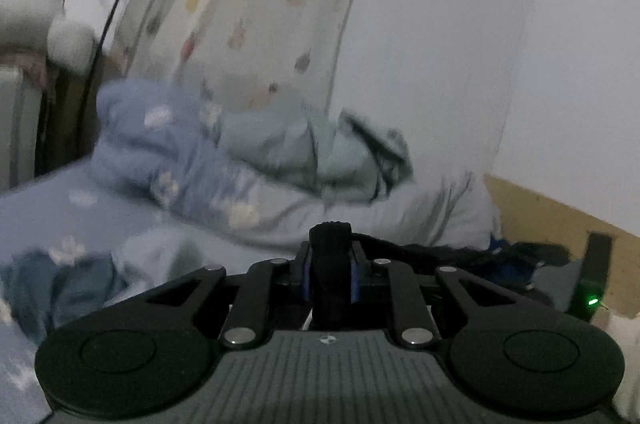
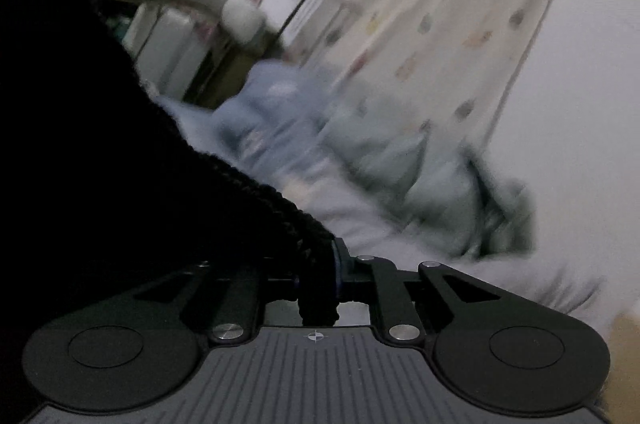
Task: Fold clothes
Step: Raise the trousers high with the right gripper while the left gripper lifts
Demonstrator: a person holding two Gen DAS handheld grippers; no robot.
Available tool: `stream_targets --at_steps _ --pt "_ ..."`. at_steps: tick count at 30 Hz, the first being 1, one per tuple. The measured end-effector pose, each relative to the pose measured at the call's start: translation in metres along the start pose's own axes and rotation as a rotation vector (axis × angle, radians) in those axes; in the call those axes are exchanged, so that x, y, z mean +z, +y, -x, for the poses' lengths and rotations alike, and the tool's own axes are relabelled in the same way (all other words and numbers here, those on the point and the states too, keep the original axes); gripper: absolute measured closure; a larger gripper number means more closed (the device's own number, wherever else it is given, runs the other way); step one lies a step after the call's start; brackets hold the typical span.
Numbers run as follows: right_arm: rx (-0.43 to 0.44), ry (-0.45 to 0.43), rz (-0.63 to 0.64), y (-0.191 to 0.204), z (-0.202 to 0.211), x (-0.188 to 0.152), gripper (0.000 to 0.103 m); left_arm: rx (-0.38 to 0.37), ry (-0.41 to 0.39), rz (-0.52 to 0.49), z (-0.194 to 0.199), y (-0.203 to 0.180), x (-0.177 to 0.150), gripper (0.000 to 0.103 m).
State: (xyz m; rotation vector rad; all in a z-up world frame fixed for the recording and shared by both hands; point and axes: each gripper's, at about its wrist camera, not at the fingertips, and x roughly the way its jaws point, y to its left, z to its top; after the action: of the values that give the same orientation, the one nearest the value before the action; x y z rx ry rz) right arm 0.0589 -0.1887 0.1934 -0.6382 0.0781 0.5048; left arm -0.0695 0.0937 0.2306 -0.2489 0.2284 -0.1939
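Both the left gripper point(image 1: 330, 260) and right gripper point(image 2: 317, 280) pinch the black knit point(image 2: 100, 144) above the bed point(image 1: 60, 200), apparently lifting it clear to fold.

We see our left gripper point(image 1: 330, 264) clamped on a fold of black knitted fabric point(image 1: 330, 244). Beyond it, far across the pale blue bedsheet point(image 1: 48, 204), lies a blurred heap of light blue clothes point(image 1: 240, 148) below a patterned cream curtain point(image 1: 260, 4).
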Motion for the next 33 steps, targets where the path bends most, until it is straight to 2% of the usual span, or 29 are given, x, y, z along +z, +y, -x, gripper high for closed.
stream_targets --at_steps 7,9,16,22,25,30,33 --pt "-0.189 -0.142 0.139 -0.035 0.076 0.102 0.088 -0.029 -0.217 -0.066 0.051 -0.03 0.081 0.083" --pt "-0.252 -0.179 0.151 -0.049 0.1 0.133 0.088 -0.052 -0.29 -0.095 0.068 -0.044 0.114 0.083" --pt "-0.445 -0.288 0.234 -0.101 0.184 0.24 0.088 -0.117 -0.466 -0.151 0.11 -0.086 0.226 0.083" --pt "-0.589 -0.364 0.363 -0.131 0.267 0.33 0.087 -0.138 -0.548 -0.235 0.14 -0.124 0.316 0.083" --pt "-0.643 -0.364 0.426 -0.141 0.302 0.365 0.087 -0.132 -0.569 -0.29 0.154 -0.145 0.354 0.083" --pt "-0.752 -0.374 0.512 -0.149 0.355 0.416 0.088 -0.131 -0.599 -0.344 0.17 -0.175 0.404 0.084" --pt "-0.832 -0.399 0.545 -0.145 0.392 0.443 0.087 -0.147 -0.65 -0.352 0.192 -0.188 0.415 0.084"
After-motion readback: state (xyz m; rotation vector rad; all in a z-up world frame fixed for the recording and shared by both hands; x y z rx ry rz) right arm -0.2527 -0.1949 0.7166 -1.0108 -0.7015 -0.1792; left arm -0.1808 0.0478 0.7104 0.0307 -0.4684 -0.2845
